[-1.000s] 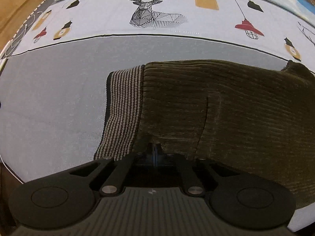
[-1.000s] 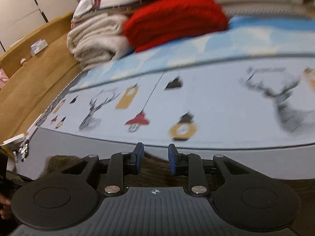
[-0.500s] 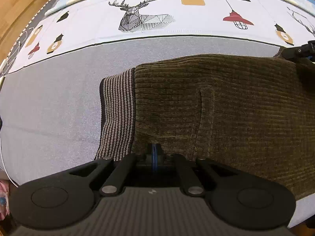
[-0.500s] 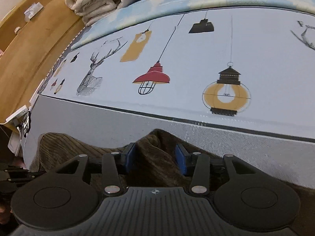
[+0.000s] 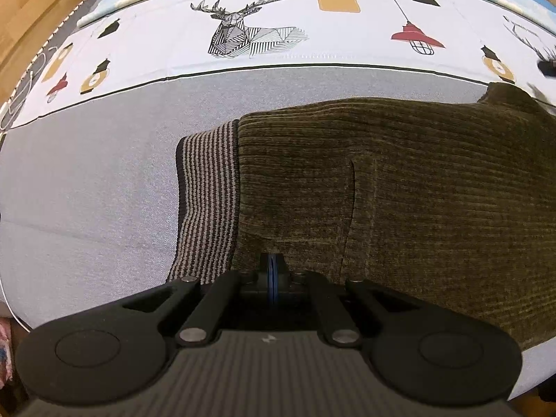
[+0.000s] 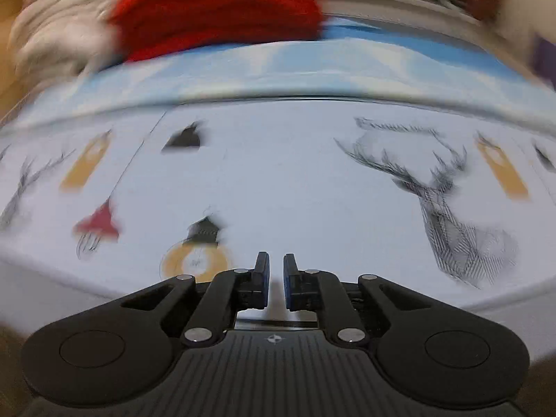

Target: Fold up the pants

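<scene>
The left wrist view is sharp and evenly lit, warm and soft, with only faint shadow under the pants (image 5: 399,187). The right wrist view is smeared by motion blur — worst along the top — and both bow strongly at the edges.

Olive ribbed pants (image 5: 399,191) – striped waistband (image 5: 208,201), grey sheet (image 5: 87,191) – deer-and-lamp print

Left gripper (image 5: 272,271), right gripper (image 6: 276,278): black linkage arms, silver pivot screws, round side discs, ribbed grey housing, blue finger pads (image 6: 264,279).
</scene>
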Action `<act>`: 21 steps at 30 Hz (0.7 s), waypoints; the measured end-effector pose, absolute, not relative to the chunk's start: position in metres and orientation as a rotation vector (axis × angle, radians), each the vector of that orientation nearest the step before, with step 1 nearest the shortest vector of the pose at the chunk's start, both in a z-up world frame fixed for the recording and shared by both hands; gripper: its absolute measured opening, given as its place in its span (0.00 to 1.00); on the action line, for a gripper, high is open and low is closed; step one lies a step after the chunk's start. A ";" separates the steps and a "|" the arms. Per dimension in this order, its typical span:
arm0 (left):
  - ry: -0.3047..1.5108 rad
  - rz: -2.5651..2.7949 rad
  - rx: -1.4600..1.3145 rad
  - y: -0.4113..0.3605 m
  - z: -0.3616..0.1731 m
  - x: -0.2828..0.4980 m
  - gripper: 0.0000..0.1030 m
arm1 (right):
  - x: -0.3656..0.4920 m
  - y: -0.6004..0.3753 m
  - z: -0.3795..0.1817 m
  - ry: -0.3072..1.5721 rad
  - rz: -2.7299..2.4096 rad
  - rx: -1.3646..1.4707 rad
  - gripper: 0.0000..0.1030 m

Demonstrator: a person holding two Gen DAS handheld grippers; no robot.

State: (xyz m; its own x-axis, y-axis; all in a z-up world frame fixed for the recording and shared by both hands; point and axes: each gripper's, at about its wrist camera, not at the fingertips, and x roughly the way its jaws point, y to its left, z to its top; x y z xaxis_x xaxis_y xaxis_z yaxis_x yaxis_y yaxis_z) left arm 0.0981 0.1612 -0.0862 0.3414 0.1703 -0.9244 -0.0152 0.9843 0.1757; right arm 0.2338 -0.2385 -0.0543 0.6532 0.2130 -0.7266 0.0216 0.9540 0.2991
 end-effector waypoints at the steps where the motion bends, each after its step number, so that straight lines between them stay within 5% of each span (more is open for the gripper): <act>1: 1.217 0.118 0.149 0.161 -0.086 0.098 0.02 | 0.231 -0.242 -0.050 0.844 0.176 0.350 0.10; 4: 1.218 0.118 0.146 0.161 -0.086 0.098 0.02 | 0.212 -0.225 -0.026 0.764 0.452 0.280 0.10; 9: 1.217 0.118 0.166 0.158 -0.087 0.098 0.02 | 0.181 -0.181 -0.036 0.885 0.819 0.125 0.10; 13: 1.219 0.121 0.167 0.157 -0.088 0.099 0.02 | 0.184 -0.172 -0.072 0.955 0.488 -0.105 0.03; 15: 1.222 0.126 0.165 0.156 -0.088 0.099 0.02 | 0.188 -0.195 -0.078 0.963 0.390 0.029 0.00; 21: 1.217 0.132 0.127 0.158 -0.083 0.101 0.08 | 0.177 -0.247 -0.037 0.944 0.171 0.060 0.04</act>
